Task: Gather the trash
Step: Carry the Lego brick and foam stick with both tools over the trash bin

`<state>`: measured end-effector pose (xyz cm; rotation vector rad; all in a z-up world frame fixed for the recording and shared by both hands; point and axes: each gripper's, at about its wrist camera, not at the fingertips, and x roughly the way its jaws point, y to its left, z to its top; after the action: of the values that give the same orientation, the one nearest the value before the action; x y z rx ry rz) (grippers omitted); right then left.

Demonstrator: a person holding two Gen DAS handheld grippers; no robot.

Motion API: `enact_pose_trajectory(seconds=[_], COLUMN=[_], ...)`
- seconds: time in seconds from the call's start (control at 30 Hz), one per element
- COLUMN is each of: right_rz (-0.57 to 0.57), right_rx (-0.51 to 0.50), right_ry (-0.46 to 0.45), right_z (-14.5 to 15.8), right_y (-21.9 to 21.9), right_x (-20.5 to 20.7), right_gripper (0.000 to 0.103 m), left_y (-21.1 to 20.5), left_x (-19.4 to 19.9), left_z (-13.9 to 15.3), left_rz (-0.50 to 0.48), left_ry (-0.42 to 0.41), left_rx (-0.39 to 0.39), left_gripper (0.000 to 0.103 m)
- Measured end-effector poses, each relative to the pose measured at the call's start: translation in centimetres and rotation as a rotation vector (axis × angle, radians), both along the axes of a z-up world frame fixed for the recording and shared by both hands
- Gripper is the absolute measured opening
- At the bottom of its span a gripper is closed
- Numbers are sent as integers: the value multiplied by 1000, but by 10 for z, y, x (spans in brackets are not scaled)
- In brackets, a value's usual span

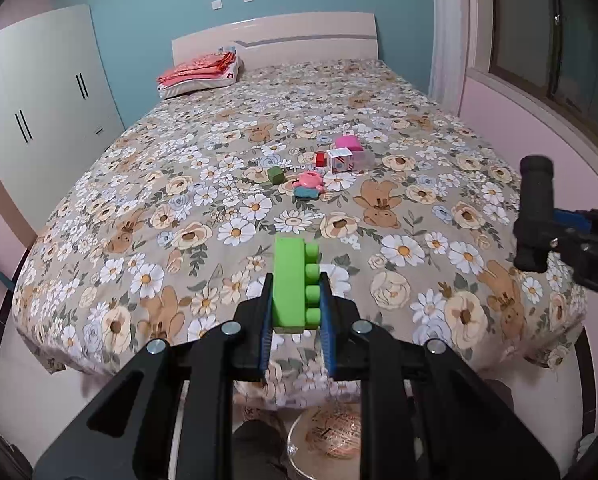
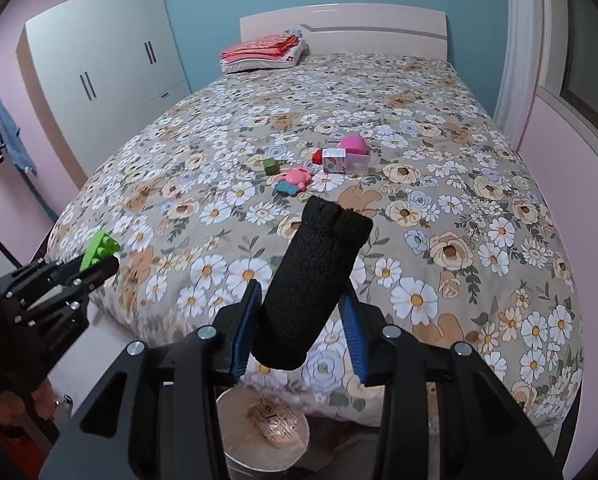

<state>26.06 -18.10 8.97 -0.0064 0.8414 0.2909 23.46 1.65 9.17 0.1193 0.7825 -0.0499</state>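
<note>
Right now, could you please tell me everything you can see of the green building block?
The green building block is bright green and looks like plastic: a long brick with one row of four round studs on its side. It is tilted up, held off the floral bedspread near the foot of the bed, pinched between the blue pads of the left tool. Only those pads touch it.
</note>
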Motion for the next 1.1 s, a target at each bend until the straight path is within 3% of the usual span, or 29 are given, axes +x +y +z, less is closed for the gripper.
enact_pose_trajectory(seconds=[0.17,0.43,0.7,1.1], right_rz=[47,127,188,244], right_rx=[-19,-30,-44,-91], right_ry=[1,7,69,231], right_z=[-10,-35,-78,-167], right_y=[6,21,35,59], right_x=[-28,-66,-82,-86], right_gripper=[42,42,42,42], left_y=[5,17,17,9], left_x=[-34,-71,-82,-74], left_z=[0,-33,-92,-193], left_rz=[-13,-7,-40,-90], left_ry=[-4,31,137,336], left_rx=[-19,-15,-19,-27], left_gripper=[21,21,21,21])
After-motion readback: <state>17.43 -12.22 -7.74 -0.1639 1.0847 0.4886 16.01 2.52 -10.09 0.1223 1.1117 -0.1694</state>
